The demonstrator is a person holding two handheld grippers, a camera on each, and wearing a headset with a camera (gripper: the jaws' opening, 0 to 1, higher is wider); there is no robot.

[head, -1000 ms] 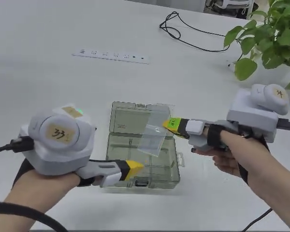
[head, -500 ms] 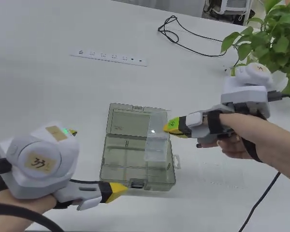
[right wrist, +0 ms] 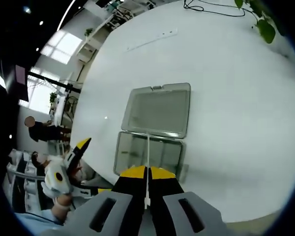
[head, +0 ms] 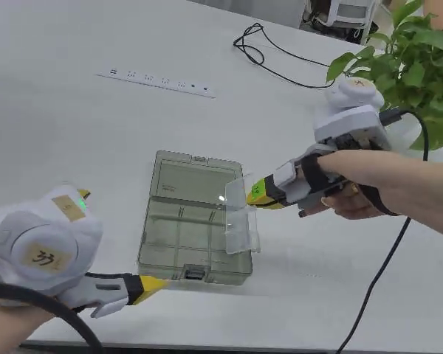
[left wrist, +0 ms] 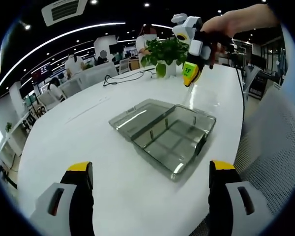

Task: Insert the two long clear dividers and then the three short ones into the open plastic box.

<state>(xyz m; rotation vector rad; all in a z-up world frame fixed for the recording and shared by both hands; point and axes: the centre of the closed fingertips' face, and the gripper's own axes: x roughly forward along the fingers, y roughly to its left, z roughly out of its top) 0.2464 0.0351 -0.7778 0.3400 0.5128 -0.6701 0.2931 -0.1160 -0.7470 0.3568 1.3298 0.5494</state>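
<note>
— And the right gripper [head: 255,193]?
— Clamped tight on a clear divider [head: 236,218], gripped by its upper edge. Hangs upright over the right end of the box [head: 179,179].
— Touching the box?
— Cannot tell. Overlaps the right wall in the head view. Shows edge-on in the right gripper view, as a thin line over the tray half.
— The left gripper [left wrist: 151,168]?
— Spread wide, holding nothing. Sits low, just off the box's front left corner, pointing at the front wall.
— The box itself?
— Open on the white table [head: 74,133], with the lid laid flat behind the tray. Faint lines across the tray floor, too unclear to call dividers.
— Around the box?
— A power strip [head: 155,81] well beyond the lid, a black cable [head: 280,55] farther back, and a potted plant [head: 406,74] off to the back right.
</note>
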